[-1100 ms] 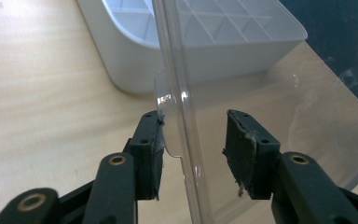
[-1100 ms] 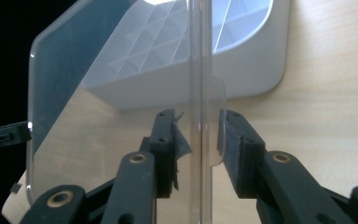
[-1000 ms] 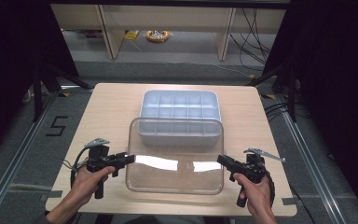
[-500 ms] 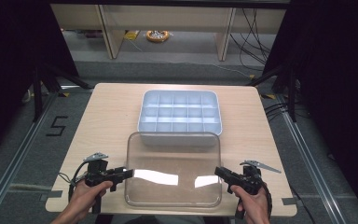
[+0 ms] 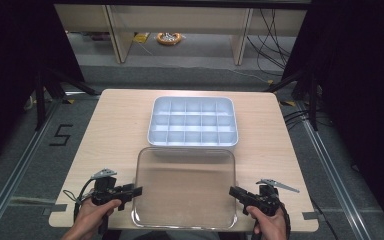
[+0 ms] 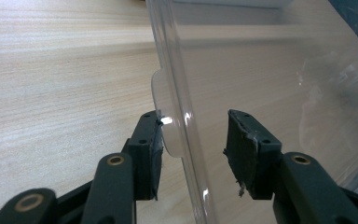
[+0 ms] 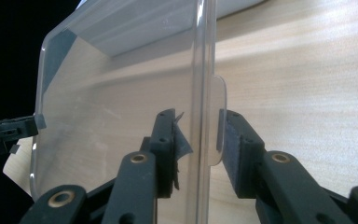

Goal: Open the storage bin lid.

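Left claw (image 5: 137,191) and right claw (image 5: 234,192), high view, flank the clear lid (image 5: 185,185) at 6 o'clock on the desk (image 5: 110,125), below the tray (image 5: 192,121); in both gripper views jaws stand spread around its rim, so it could slip, glare hiding contact.
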Demonstrator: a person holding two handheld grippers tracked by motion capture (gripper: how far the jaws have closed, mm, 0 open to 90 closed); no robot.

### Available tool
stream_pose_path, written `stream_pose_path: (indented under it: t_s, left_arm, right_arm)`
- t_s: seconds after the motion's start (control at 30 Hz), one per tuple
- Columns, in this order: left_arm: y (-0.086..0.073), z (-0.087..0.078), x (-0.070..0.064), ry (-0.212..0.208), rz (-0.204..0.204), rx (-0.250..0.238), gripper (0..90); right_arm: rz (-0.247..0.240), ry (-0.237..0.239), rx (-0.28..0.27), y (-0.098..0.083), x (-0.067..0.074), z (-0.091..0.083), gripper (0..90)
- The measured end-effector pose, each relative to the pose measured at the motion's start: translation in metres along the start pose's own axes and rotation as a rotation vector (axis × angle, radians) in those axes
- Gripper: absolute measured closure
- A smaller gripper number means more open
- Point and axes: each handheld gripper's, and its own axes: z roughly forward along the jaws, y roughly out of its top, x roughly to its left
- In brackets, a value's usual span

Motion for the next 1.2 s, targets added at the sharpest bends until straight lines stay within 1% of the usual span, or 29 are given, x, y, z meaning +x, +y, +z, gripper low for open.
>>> stream_pose_path:
  t_s: [0.03, 0.07, 0.1, 0.2, 0.23, 0.27, 0.33, 0.37, 0.43, 0.47, 0.5, 0.53, 0.57, 0.6, 0.63, 0.73, 0.77, 0.8, 0.83, 0.87, 0.9, 0.97, 1.0, 1.03, 1.07, 1.1, 1.13, 1.17, 1.2]
  left_arm:
    - [0.000, 0.000, 0.000, 0.000, 0.004, 0.003, 55.2]
    - [-0.001, 0.001, 0.000, 0.000, 0.001, 0.004, 55.0]
    - [-0.002, 0.001, 0.000, -0.001, -0.002, 0.009, 54.6]
    - [-0.005, 0.003, 0.001, 0.000, 0.005, 0.023, 53.9]
    - [-0.005, 0.004, 0.001, -0.001, 0.000, 0.024, 53.8]
    - [-0.006, 0.004, 0.002, -0.001, -0.002, 0.027, 53.8]
    - [-0.006, 0.005, 0.003, 0.001, 0.004, 0.038, 53.6]
    - [-0.006, 0.006, 0.004, 0.000, -0.003, 0.037, 53.5]
    - [-0.006, 0.008, 0.004, 0.005, 0.000, 0.045, 52.9]
    - [-0.006, 0.009, 0.004, 0.007, 0.011, 0.057, 51.9]
    - [-0.006, 0.010, 0.004, 0.008, 0.011, 0.061, 50.8]
    - [-0.006, 0.011, 0.005, 0.010, 0.015, 0.073, 49.8]
    - [-0.006, 0.012, 0.004, 0.012, 0.012, 0.082, 48.8]
    - [-0.006, 0.012, 0.005, 0.017, 0.030, 0.097, 48.4]
    - [-0.007, 0.012, 0.006, 0.014, 0.038, 0.106, 48.4]
    - [-0.007, 0.014, 0.008, 0.013, 0.024, 0.112, 47.9]
    - [-0.006, 0.014, 0.008, 0.013, 0.029, 0.112, 47.5]
    - [-0.006, 0.015, 0.007, 0.013, 0.028, 0.102, 47.3]
    - [-0.006, 0.015, 0.008, 0.015, 0.037, 0.111, 47.0]
    - [-0.006, 0.016, 0.007, 0.014, 0.023, 0.099, 46.6]
    - [-0.005, 0.015, 0.009, 0.015, 0.042, 0.114, 46.5]
    - [-0.005, 0.015, 0.008, 0.020, 0.031, 0.102, 45.5]
    - [-0.005, 0.016, 0.008, 0.019, 0.022, 0.096, 44.4]
    - [-0.004, 0.015, 0.009, 0.020, 0.034, 0.103, 42.2]
    - [-0.004, 0.013, 0.010, 0.029, 0.036, 0.101, 41.6]
    - [-0.003, 0.013, 0.011, 0.029, 0.044, 0.085, 41.2]
    - [-0.003, 0.011, 0.011, 0.040, 0.051, 0.081, 41.1]
    - [-0.002, 0.010, 0.012, 0.040, 0.046, 0.070, 40.7]
    - [-0.001, 0.009, 0.012, 0.034, 0.032, 0.049, 40.4]
  right_arm:
    - [0.000, -0.014, 0.001, -0.001, -0.001, 0.001, 67.8]
    - [-0.049, -0.002, -0.006, 0.000, -0.006, 0.002, 67.7]
    - [-0.030, -0.007, -0.001, -0.001, -0.005, 0.003, 67.4]
    - [-0.045, -0.019, 0.005, -0.002, -0.008, 0.006, 66.7]
    - [-0.021, -0.020, 0.003, -0.003, -0.007, 0.006, 66.6]
    - [-0.040, -0.016, 0.010, -0.003, -0.009, 0.007, 66.6]
    - [-0.040, -0.015, 0.011, -0.003, -0.010, 0.009, 66.3]
    - [-0.034, -0.009, 0.019, -0.003, -0.010, 0.009, 66.2]
    - [0.044, -0.007, 0.044, -0.004, -0.006, 0.008, 66.0]
    - [-0.010, -0.013, 0.032, -0.003, -0.011, 0.011, 65.8]
    - [0.030, -0.016, 0.036, -0.004, -0.009, 0.012, 65.6]
    - [-0.013, -0.022, 0.037, -0.003, -0.013, 0.014, 65.4]
    - [0.078, -0.009, 0.062, -0.003, -0.007, 0.012, 65.3]
    - [-0.016, -0.023, 0.041, -0.002, -0.015, 0.016, 65.0]
    - [-0.025, -0.013, 0.033, -0.002, -0.015, 0.018, 64.8]
    - [-0.007, -0.030, 0.053, -0.002, -0.016, 0.018, 64.6]
    - [0.037, -0.019, 0.058, -0.003, -0.013, 0.019, 64.4]
    - [-0.035, -0.037, 0.042, -0.002, -0.019, 0.021, 64.4]
    - [0.264, -0.042, 0.178, -0.001, 0.001, 0.013, 64.6]
    - [0.343, -0.054, 0.212, 0.000, 0.007, 0.012, 64.7]
    - [0.328, -0.063, 0.208, 0.000, 0.005, 0.012, 64.8]
    - [0.348, -0.062, 0.216, 0.001, 0.007, 0.012, 64.8]
    - [0.320, -0.067, 0.197, 0.000, 0.005, 0.013, 64.2]
    - [0.299, -0.062, 0.194, 0.001, 0.004, 0.013, 63.1]
    - [0.344, -0.056, 0.195, 0.002, 0.006, 0.013, 62.2]
    - [0.152, -0.073, 0.095, -0.001, -0.008, 0.019, 61.0]
    - [0.268, -0.082, 0.149, 0.003, 0.001, 0.015, 58.8]
    - [0.179, -0.083, 0.098, 0.003, -0.005, 0.016, 55.5]
    - [0.273, -0.083, 0.137, 0.005, 0.001, 0.012, 54.2]
